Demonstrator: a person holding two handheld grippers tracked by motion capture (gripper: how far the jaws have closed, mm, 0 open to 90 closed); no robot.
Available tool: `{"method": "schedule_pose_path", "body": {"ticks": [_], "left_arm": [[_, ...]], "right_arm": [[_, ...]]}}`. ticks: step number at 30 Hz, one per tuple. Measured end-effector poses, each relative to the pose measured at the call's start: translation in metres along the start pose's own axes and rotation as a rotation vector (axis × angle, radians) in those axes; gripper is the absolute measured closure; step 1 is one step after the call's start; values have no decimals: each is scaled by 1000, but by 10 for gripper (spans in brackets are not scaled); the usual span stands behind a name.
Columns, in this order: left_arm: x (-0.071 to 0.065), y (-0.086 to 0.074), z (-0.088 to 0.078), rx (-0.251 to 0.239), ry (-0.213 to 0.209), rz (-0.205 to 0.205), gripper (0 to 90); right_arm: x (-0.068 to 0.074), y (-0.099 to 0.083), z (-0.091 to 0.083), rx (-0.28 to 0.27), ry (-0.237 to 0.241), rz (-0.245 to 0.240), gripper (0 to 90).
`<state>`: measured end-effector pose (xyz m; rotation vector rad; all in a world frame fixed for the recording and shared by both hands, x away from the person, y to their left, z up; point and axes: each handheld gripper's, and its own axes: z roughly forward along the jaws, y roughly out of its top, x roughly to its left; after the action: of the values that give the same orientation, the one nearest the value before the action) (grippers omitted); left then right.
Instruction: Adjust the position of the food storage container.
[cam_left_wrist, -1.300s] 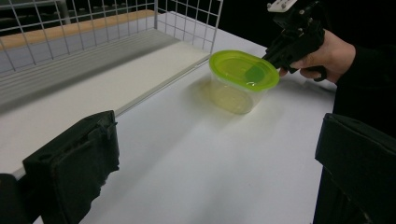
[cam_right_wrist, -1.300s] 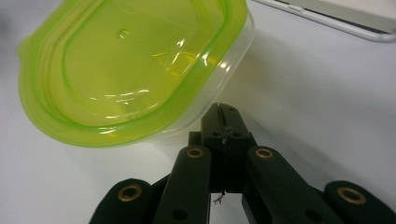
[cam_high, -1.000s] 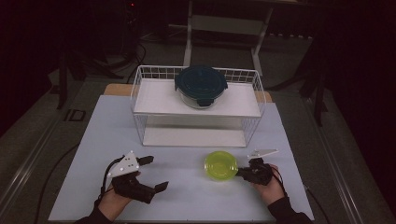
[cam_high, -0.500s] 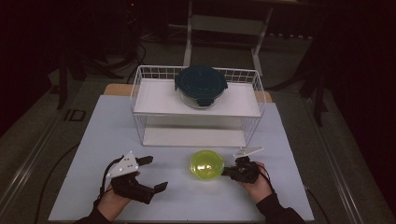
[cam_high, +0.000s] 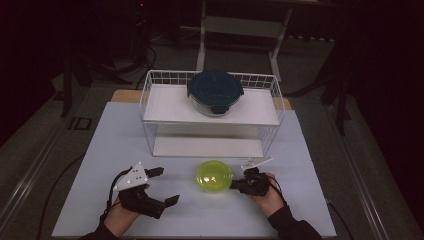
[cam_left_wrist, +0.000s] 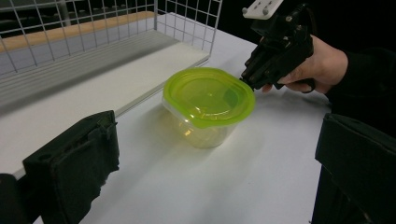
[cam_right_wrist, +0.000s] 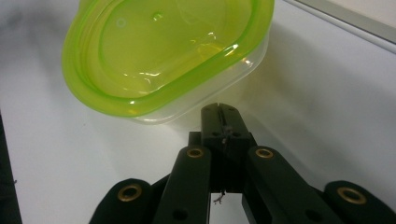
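we see the green-lidded container standing on the white table, just in front of the wire rack, roughly between our two hands. our right tongs are closed tight, jaws pressed together with nothing between them, and their tip sits right against the container's side just under the lid rim; in the right gripper view the shut tip meets the clear wall below the green lid. our left tongs rest well apart from the container, jaws spread wide and holding nothing; in the left gripper view the container stands between the two black jaws, farther off. on the rack's upper shelf stands a dark-lidded glass bowl.
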<state>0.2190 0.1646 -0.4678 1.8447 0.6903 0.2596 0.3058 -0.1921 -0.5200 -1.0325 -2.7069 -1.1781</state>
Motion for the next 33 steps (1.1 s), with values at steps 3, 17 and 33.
{"method": "schedule_pose_path", "body": {"ticks": [3, 17, 33], "left_arm": [[0, 0, 0, -1, -1, -1, 0], [0, -1, 0, 0, -5, -1, 0], [0, -1, 1, -1, -6, 2, 0]], "right_arm": [[0, 1, 2, 6, -2, 4, 900], [-6, 15, 12, -3, 6, 20, 900], [-2, 14, 14, 3, -3, -2, 899]]}}
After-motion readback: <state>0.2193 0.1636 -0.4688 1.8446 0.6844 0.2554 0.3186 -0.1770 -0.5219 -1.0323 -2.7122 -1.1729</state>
